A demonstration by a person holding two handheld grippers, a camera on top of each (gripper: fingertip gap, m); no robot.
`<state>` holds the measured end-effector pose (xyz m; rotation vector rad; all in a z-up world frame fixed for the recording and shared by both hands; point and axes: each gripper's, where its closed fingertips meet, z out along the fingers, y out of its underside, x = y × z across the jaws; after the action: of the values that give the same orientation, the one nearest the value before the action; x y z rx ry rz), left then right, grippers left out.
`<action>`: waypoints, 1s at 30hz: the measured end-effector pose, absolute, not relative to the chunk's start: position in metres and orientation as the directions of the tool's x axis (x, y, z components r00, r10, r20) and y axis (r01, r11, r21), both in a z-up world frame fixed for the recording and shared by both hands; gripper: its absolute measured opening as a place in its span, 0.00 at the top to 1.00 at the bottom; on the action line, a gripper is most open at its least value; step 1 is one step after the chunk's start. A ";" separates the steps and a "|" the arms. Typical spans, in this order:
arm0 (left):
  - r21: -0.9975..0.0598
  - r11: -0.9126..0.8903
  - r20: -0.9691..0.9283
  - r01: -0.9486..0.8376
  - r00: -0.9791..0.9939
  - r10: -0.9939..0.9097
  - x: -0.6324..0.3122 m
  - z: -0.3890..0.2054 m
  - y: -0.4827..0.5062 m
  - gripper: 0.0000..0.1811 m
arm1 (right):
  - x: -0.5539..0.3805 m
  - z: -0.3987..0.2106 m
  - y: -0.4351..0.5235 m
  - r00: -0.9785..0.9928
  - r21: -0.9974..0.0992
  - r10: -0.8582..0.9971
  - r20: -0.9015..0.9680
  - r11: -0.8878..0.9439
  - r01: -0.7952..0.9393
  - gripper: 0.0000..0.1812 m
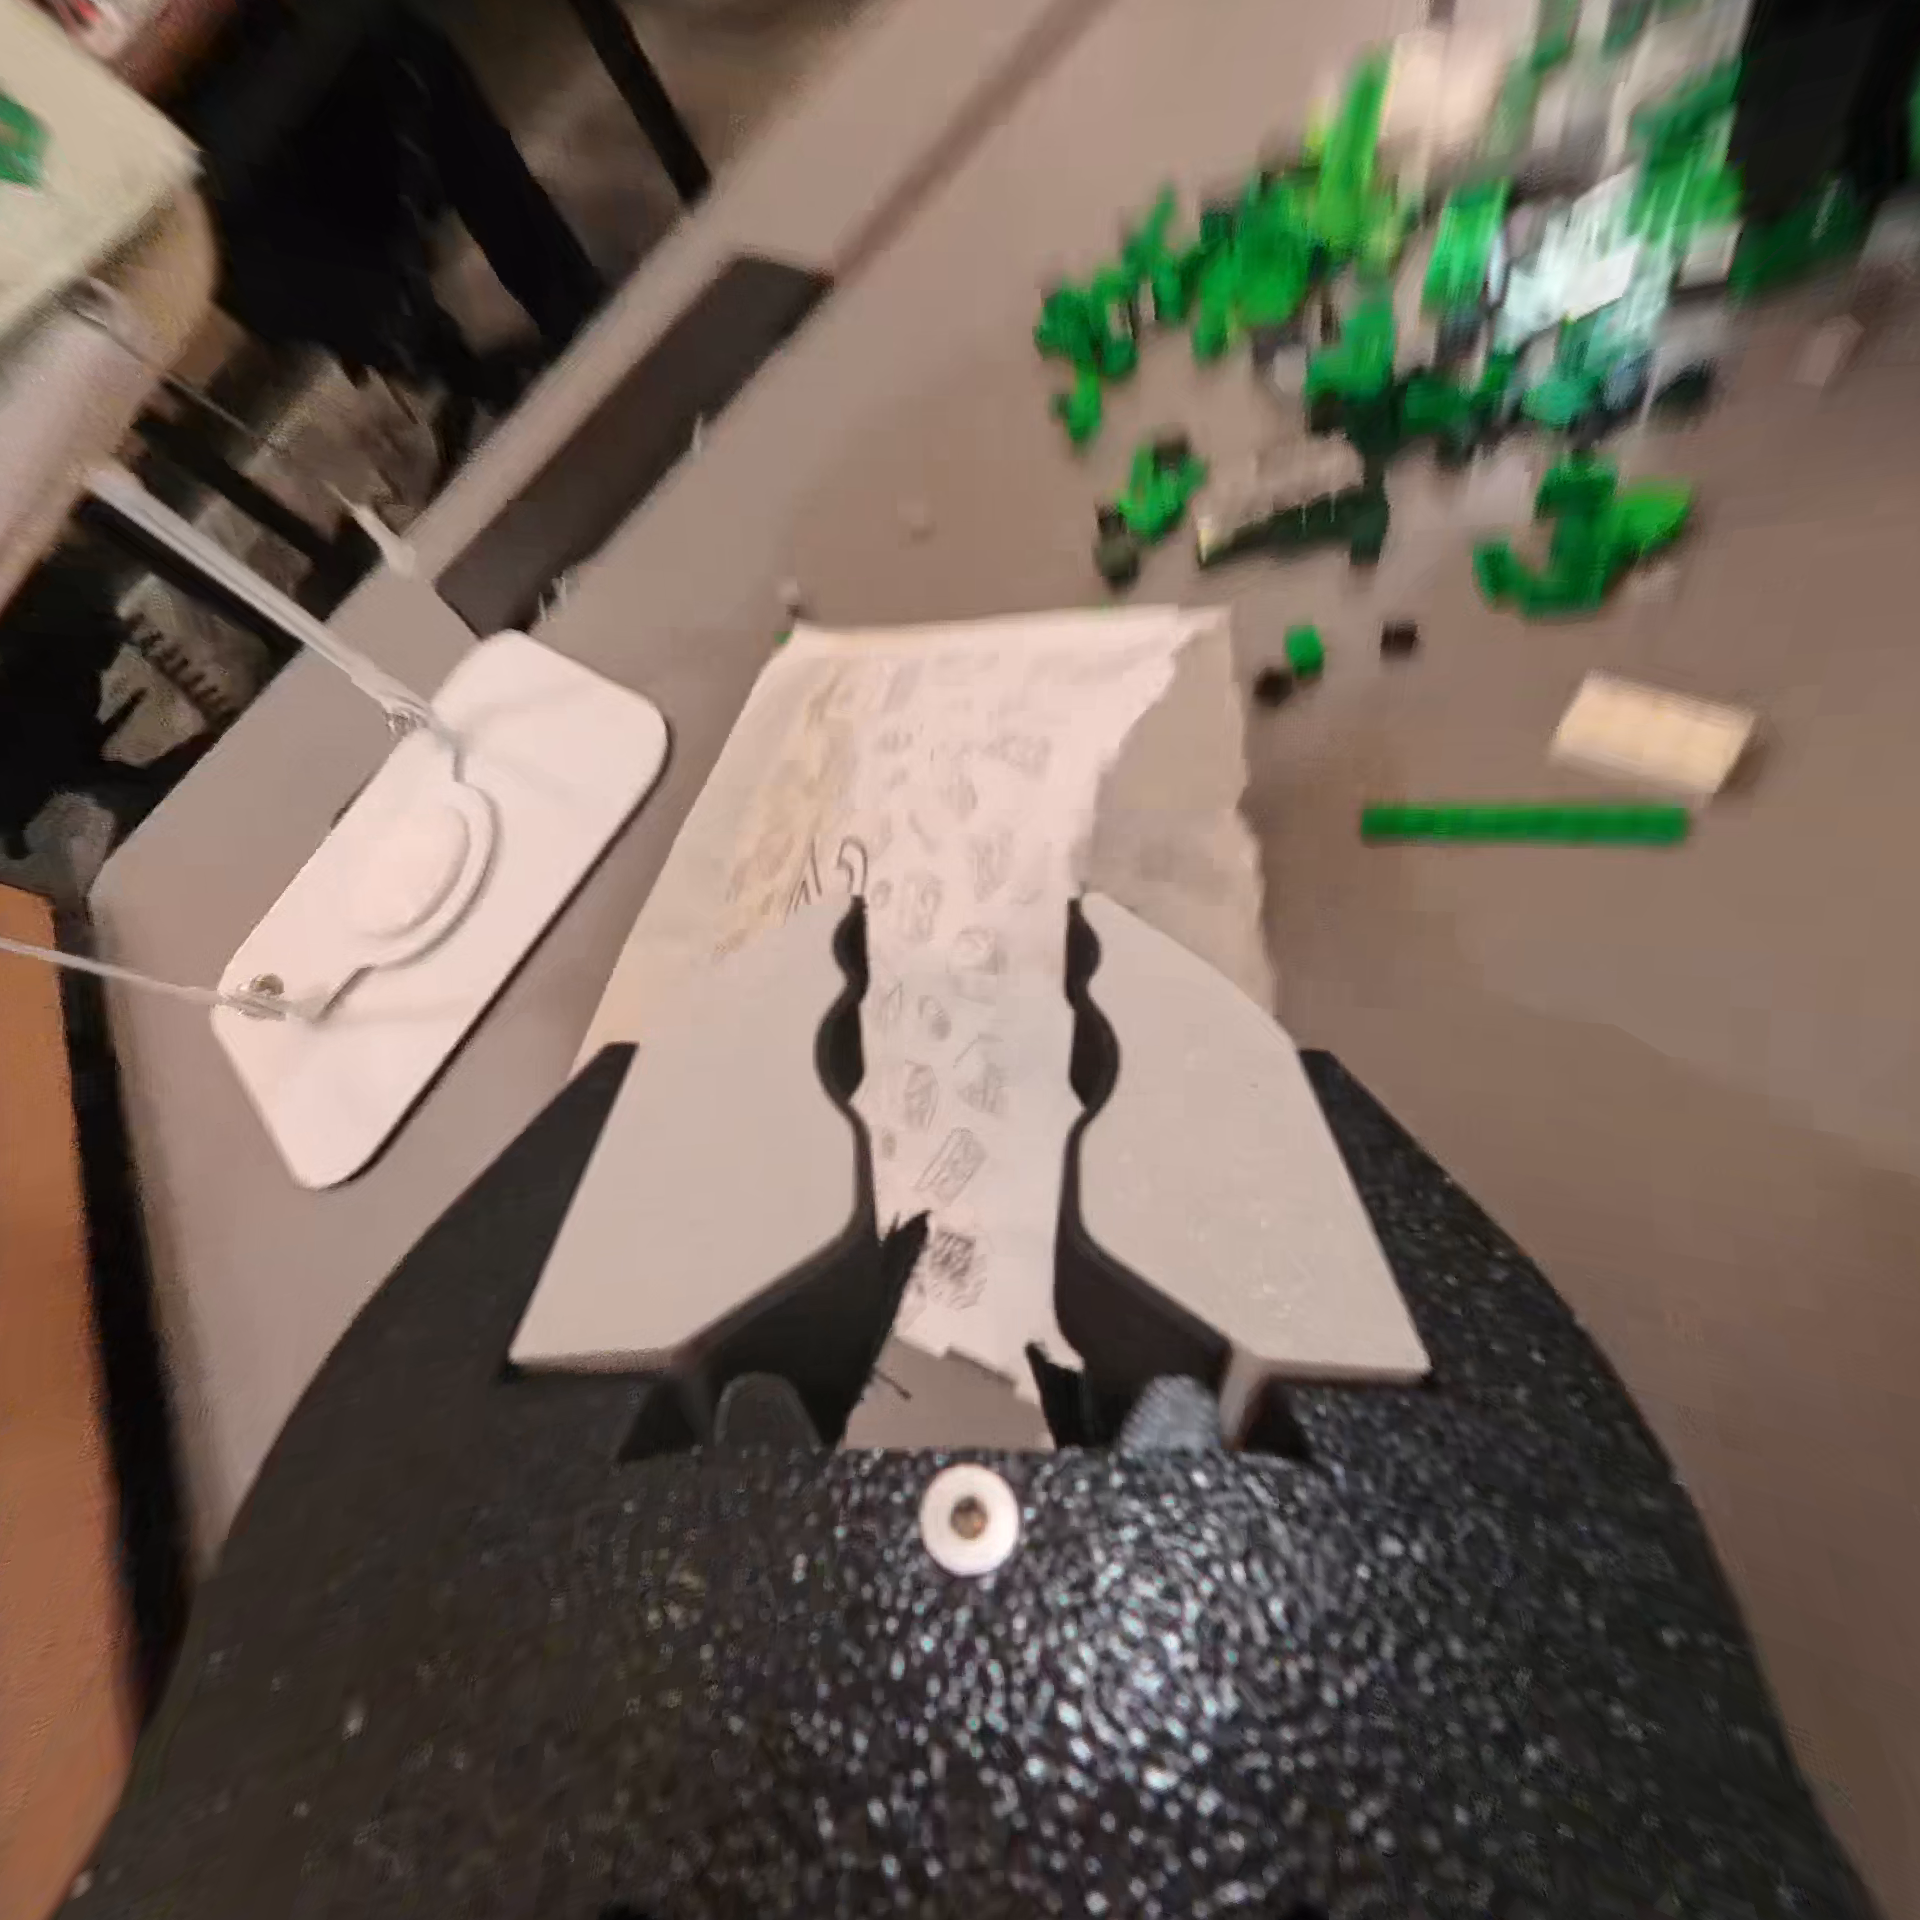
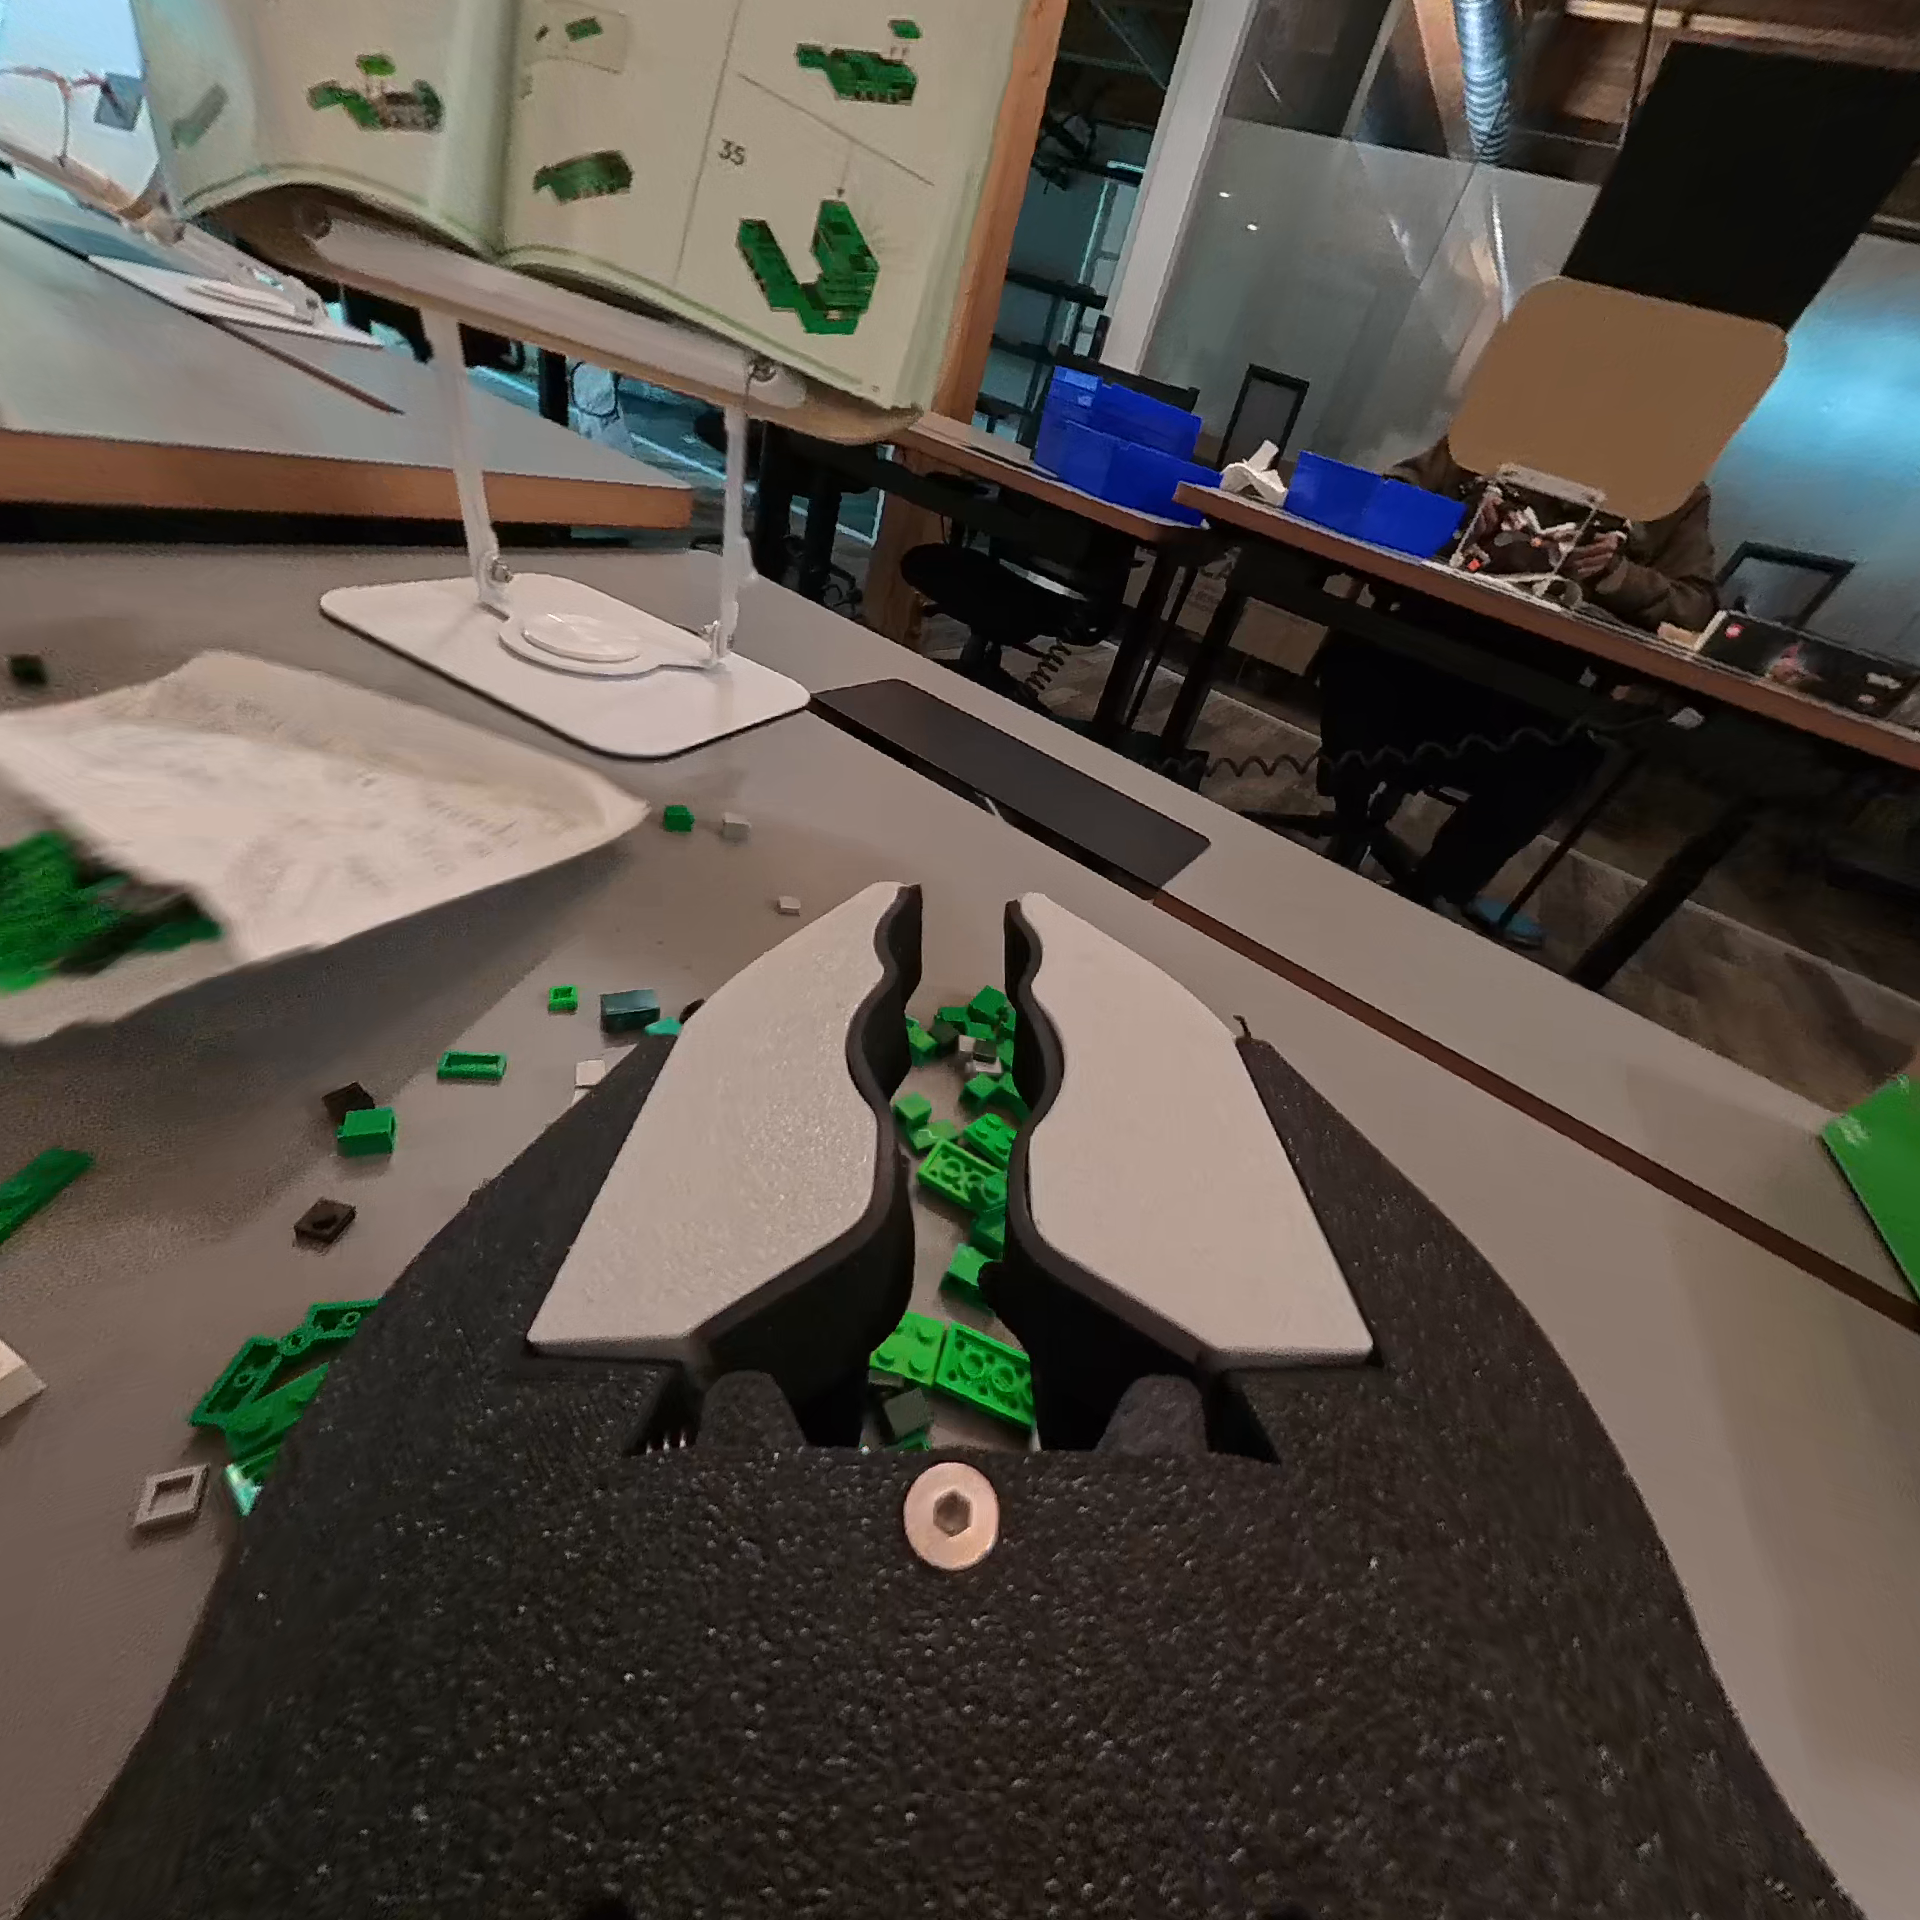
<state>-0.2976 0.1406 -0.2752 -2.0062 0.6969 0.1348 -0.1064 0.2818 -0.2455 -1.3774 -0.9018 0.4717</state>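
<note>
My left gripper [image 1: 966, 909] has a white printed paper bag [image 1: 935, 790] running between its fingers. The paper fills the gap and its torn end sits at the finger bases. In the right wrist view the same bag [image 2: 291, 800] hangs tilted above the grey table [image 2: 1455, 1060], with green bricks [image 2: 73, 914] at its mouth. My right gripper [image 2: 964, 899] hovers over a small pile of green bricks [image 2: 966, 1174], its jaws a narrow gap apart and empty. Blurred green bricks [image 1: 1351, 343] lie scattered ahead of the left gripper.
A white book stand [image 2: 582, 665] holds an open instruction booklet [image 2: 644, 156]; its base also shows in the left wrist view [image 1: 447, 894]. A long green bar [image 1: 1522, 824] and a pale plate [image 1: 1652, 743] lie at right. A black slot [image 2: 1008, 779] cuts the table. A person sits at a far desk with blue bins [image 2: 1122, 447].
</note>
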 end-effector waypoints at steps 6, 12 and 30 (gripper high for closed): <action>-0.977 -0.068 -0.174 -0.202 0.940 -0.294 -0.307 -0.247 0.158 0.80 | -0.139 -0.255 0.257 0.499 -0.914 0.771 0.395 0.278 0.294 0.92; -0.985 0.146 -0.124 -0.096 0.972 -0.199 -0.333 -0.216 0.146 0.77 | -0.184 -0.252 0.224 0.374 -0.889 0.814 0.445 0.353 0.290 0.92; -0.964 0.242 0.189 0.114 0.929 0.317 -0.461 -0.209 0.109 0.84 | -0.521 -0.194 0.194 -0.096 -0.259 0.302 0.949 0.913 0.315 0.89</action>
<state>-0.4615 0.1095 -0.2092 -1.3286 -0.3821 0.1437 -0.5208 0.1942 -0.1939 -0.4757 -1.6887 -0.0122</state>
